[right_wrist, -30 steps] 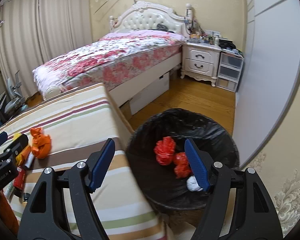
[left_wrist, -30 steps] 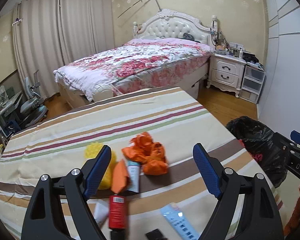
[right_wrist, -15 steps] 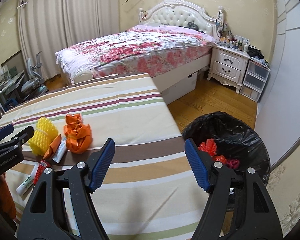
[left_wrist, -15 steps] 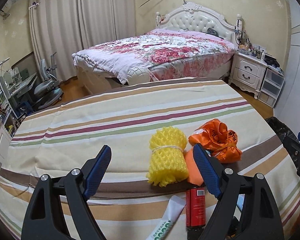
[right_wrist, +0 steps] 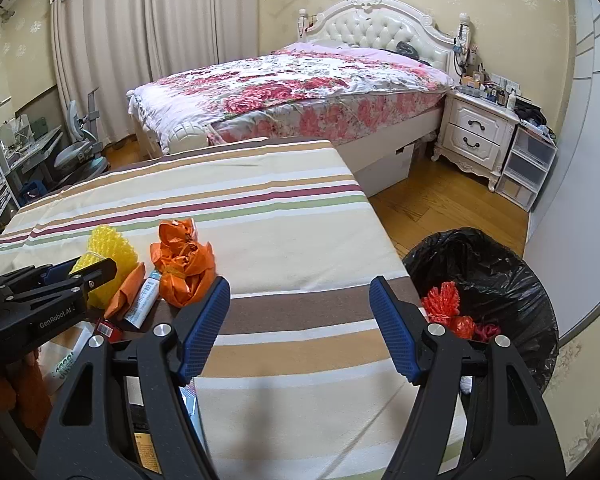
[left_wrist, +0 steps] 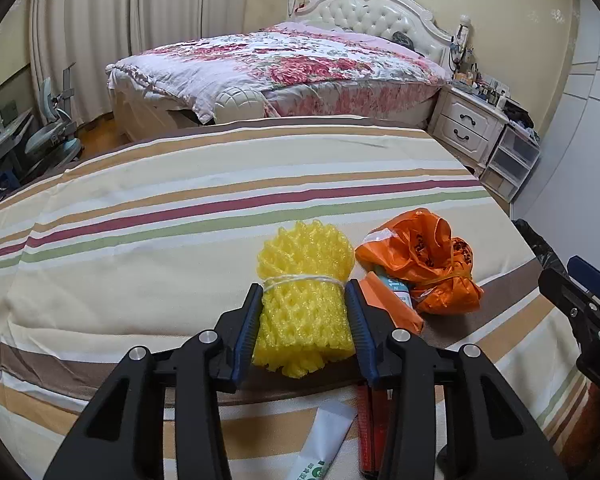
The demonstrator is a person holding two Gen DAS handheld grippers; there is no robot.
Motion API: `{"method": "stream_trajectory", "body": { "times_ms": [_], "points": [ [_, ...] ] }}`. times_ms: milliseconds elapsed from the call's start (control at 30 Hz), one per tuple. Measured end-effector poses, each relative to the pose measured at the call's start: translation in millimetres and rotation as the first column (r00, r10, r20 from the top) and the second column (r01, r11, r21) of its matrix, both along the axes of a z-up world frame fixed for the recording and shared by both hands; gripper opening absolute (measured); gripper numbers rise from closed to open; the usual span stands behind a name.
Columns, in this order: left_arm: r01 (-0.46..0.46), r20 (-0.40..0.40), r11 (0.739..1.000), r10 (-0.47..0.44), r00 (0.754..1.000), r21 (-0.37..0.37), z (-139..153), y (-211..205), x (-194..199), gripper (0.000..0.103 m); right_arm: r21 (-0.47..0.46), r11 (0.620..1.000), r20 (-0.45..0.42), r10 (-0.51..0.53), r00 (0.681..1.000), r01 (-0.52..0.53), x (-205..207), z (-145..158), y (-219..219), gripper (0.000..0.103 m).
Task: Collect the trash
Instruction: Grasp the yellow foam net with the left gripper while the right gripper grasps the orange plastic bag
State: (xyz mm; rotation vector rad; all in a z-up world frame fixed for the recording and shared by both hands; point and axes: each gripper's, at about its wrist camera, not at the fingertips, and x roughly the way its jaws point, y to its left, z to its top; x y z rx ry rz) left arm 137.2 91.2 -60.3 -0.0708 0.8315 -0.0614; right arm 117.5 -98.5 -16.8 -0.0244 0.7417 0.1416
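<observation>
Yellow foam netting, rolled into a bundle (left_wrist: 306,308) and tied round its upper part with pale string, is clasped between the blue ribbed pads of the left gripper (left_wrist: 305,322), whose jaws have just been closing and now press on both sides of the roll. The bundle is seen resting on the striped cloth (left_wrist: 180,216) that covers the table, its mesh flaring out above the string. Just beside it to the right, a flat orange packet (left_wrist: 392,304) and a small tube (left_wrist: 398,290) are partly tucked under a crumpled orange plastic bag (left_wrist: 424,264) that is knotted shut. Nearer the camera, a white tube (left_wrist: 324,444) and a red item (left_wrist: 370,428) are partly hidden by the fingers. The right gripper (right_wrist: 300,326) is held over the striped cloth with its jaws spread apart and nothing between them. Beyond the table edge, a bin lined with a black bag (right_wrist: 500,272) is seen on the wooden floor, with red netting (right_wrist: 442,298) inside.
</observation>
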Motion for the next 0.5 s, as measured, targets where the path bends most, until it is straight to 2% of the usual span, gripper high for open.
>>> {"method": "stream_trajectory", "body": {
  "times_ms": [167,500],
  "points": [
    [-0.009,0.039,1.0,0.008,0.999,0.02,10,3,-8,0.04,-0.003,1.0,-0.008,0.022,1.0,-0.022,2,-2,11,0.071],
    [-0.111,0.096,0.991,0.104,0.99,0.077,25,38,-26,0.04,-0.009,0.996,-0.014,0.088,0.996,-0.088,12,-3,41,0.071]
  ]
}}
